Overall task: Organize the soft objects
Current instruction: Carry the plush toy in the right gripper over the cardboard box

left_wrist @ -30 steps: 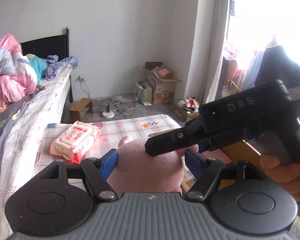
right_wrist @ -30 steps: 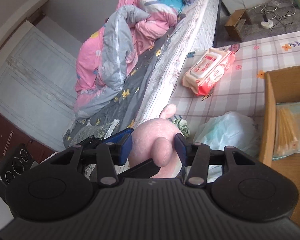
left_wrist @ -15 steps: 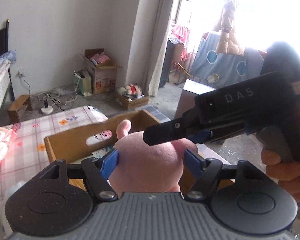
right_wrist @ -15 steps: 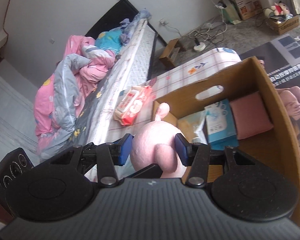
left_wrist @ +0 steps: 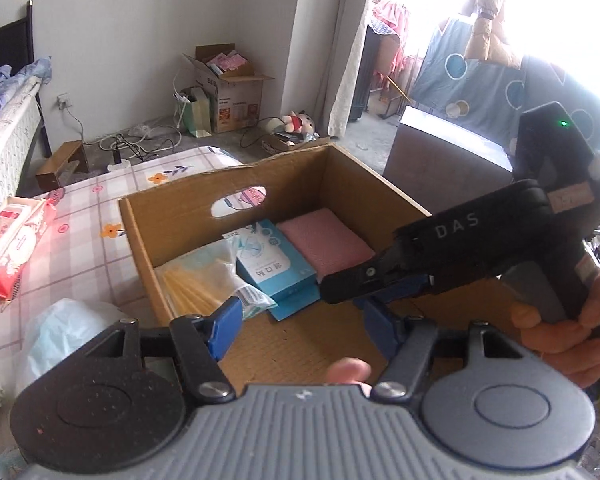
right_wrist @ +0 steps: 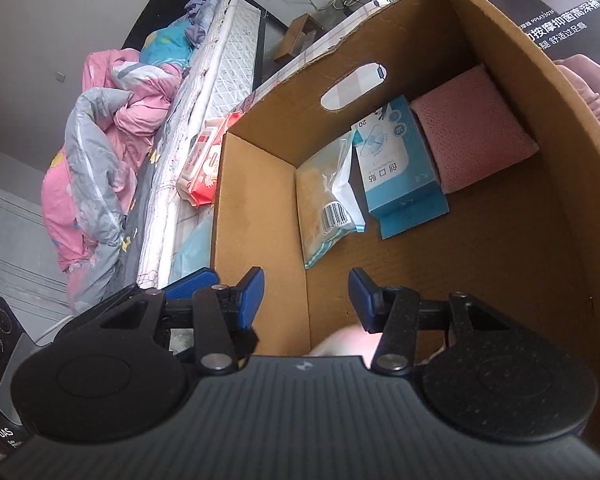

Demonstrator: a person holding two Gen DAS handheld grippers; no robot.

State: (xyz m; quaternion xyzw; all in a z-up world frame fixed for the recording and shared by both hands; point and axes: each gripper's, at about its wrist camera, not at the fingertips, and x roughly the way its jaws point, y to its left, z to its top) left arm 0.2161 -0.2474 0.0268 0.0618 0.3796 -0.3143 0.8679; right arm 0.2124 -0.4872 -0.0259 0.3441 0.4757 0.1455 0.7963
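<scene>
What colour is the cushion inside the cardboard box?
Pink cushion; clearest in the right wrist view.

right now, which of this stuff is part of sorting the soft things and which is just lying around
For the job:
- pink toy
- box
- pink pad
- wipes, probably

Lying about:
- quilt
- floor carton
- doll
- cables

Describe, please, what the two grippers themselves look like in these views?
Both are alike: a ribbed grey body, two round black discs, black linkage arms with silver rivets, and blue finger pads. The left gripper shows this in its own view; the right gripper too. From the side, the right one is black, marked DAS, with a green light.
</scene>
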